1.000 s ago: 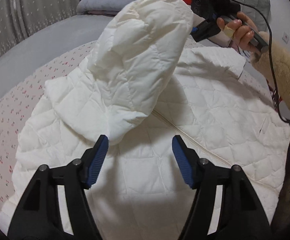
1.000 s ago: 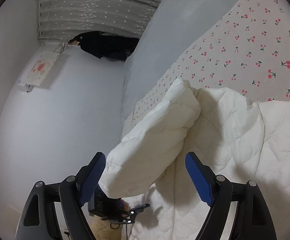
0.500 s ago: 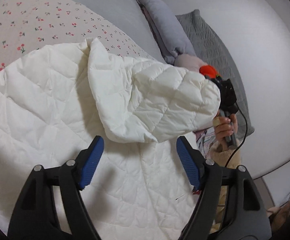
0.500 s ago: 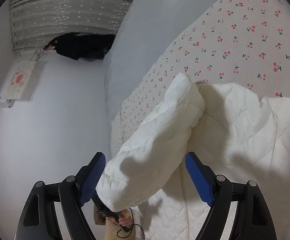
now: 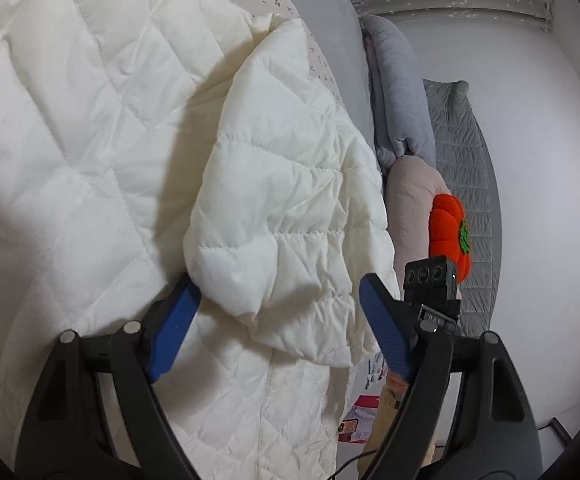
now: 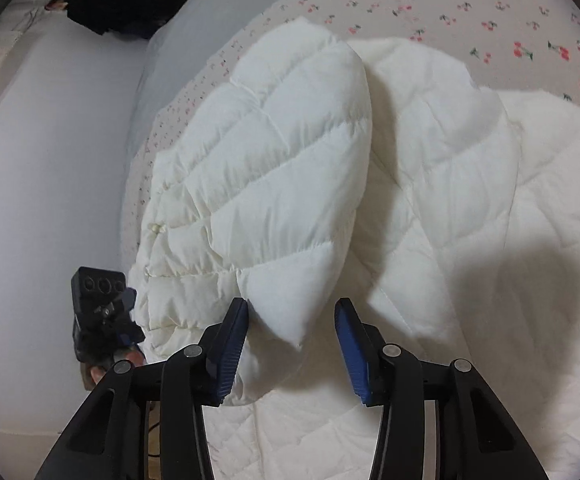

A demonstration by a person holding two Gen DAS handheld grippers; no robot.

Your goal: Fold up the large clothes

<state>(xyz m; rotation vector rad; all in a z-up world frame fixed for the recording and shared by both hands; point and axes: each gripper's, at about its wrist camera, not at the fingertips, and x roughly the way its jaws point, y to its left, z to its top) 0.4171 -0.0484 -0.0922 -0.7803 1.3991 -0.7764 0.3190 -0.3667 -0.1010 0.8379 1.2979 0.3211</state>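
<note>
A white quilted jacket (image 5: 89, 152) lies spread across a bed with a cherry-print sheet (image 6: 470, 12), and one puffy sleeve (image 5: 290, 208) is folded over onto the jacket's body. The left gripper (image 5: 279, 320) is released: its blue jaws have just been opening and stand wide on either side of the sleeve's cuff end, and the pads do not press it. The right gripper (image 6: 292, 346) has just been closing; its jaws stand partly apart with a fold of the sleeve (image 6: 273, 184) between them, unpinched. An orange pumpkin cushion (image 5: 448, 232) sits by grey pillows (image 5: 402, 88) at the wall.
</note>
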